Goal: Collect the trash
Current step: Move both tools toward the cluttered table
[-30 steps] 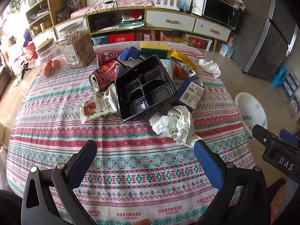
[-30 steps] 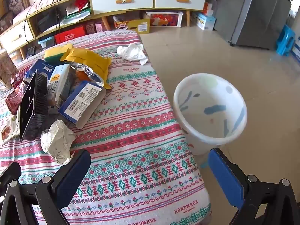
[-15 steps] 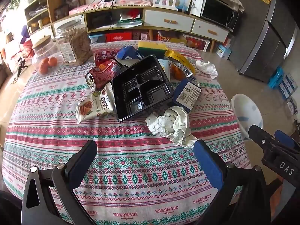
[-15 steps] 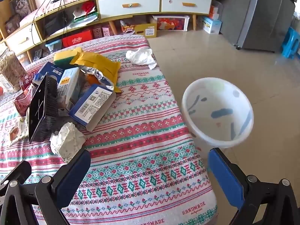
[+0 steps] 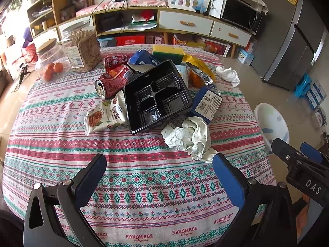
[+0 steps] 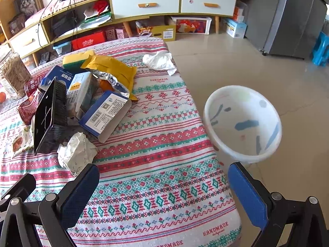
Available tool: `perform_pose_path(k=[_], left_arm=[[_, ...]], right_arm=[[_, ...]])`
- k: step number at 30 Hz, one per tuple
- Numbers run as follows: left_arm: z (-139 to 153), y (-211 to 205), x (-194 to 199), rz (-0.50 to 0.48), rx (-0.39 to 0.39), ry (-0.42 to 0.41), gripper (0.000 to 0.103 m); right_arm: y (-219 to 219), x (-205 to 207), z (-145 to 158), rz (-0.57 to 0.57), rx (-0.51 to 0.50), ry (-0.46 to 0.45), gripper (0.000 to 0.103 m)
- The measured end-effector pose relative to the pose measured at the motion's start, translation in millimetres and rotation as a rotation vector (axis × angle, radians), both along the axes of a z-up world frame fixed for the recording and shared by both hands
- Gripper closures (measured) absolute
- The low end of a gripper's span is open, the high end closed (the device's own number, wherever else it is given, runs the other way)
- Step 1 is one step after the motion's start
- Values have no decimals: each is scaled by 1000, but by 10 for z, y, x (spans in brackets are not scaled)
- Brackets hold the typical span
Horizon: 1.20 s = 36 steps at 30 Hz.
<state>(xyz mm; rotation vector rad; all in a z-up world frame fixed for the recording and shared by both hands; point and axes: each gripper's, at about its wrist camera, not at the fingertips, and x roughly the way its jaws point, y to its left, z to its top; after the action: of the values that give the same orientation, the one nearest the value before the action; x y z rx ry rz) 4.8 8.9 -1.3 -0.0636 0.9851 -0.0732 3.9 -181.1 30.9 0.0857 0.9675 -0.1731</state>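
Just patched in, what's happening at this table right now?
A person holds a gripper in each hand above a table strewn with trash; nothing is picked up yet. The left gripper and the right gripper are both open and empty. Closest to both is the crumpled paper, lying in front of a black plastic tray, a red can and a snack packet. A white bin stands empty on the floor beside the table.
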Motion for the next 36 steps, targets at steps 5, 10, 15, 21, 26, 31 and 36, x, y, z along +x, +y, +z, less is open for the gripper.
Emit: perform_pose_path(k=[5,10,15,21,26,31,36], left_arm=[[-21,2,7,-2,-8,7,0],[-31,19,19,4,-16,11,0],[-30,35,23,9,-21,12,0],[-19,48,25,19,-23,9,0],[-13,51,20,18,-24,11,0],[-21,66,28,35,-13,11,0],[-9,79,32,43,-13,6,0]], right_arm=[[1,2,-15,6,4,-2,0],[3,7,-35,11,21,0,0],[14,10,-42,12,18,4,0],[12,10,-48,14,19,4,0],[11,10,-51,13,20,6,0],[13,12,-54,12,13,6,0],[10,13,-50,11,10,4,0]])
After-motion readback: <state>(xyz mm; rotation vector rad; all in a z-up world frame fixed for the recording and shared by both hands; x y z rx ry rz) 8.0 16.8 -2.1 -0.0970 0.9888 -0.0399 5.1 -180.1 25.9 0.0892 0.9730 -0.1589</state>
